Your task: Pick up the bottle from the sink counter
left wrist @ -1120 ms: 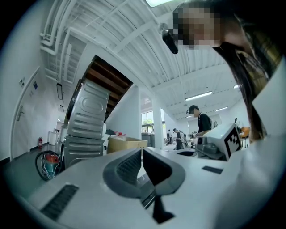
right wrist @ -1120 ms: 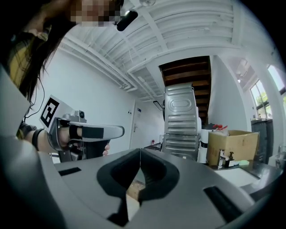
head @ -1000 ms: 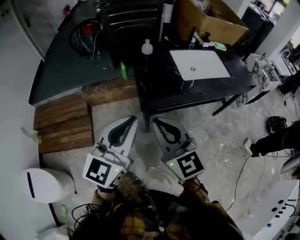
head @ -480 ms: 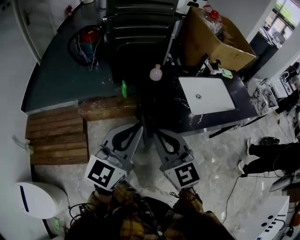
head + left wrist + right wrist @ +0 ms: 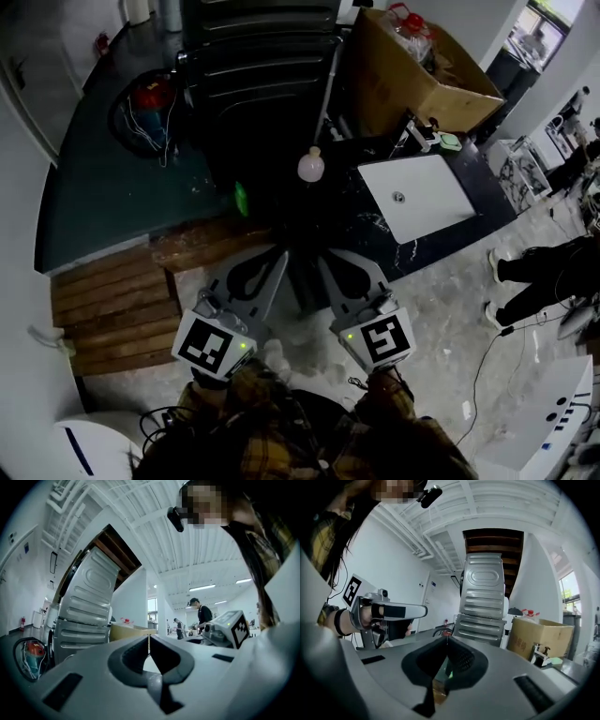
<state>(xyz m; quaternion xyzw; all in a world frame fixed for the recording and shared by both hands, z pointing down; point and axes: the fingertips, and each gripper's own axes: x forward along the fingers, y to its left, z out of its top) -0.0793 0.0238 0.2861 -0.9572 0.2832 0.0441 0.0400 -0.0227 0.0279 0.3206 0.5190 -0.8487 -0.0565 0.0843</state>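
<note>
A pale pink, round-bellied plastic bottle (image 5: 310, 166) stands upright on the black, white-veined stone bench (image 5: 354, 214), left of the flat white rectangular sink (image 5: 417, 199). Ribbed grey metal panels (image 5: 262, 56) and a brown cardboard box (image 5: 422, 80) rise behind it, and a small green object (image 5: 241, 199) lies just left. The left claw (image 5: 275, 255) and the right claw (image 5: 328, 257) hover near the bench's front edge, apart from the bottle. Each has its jaws pressed together with nothing between them.

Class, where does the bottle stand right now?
In the head view, the bottle stands near the middle of the picture, on the left end of the dark counter, left of the white sink.
</note>
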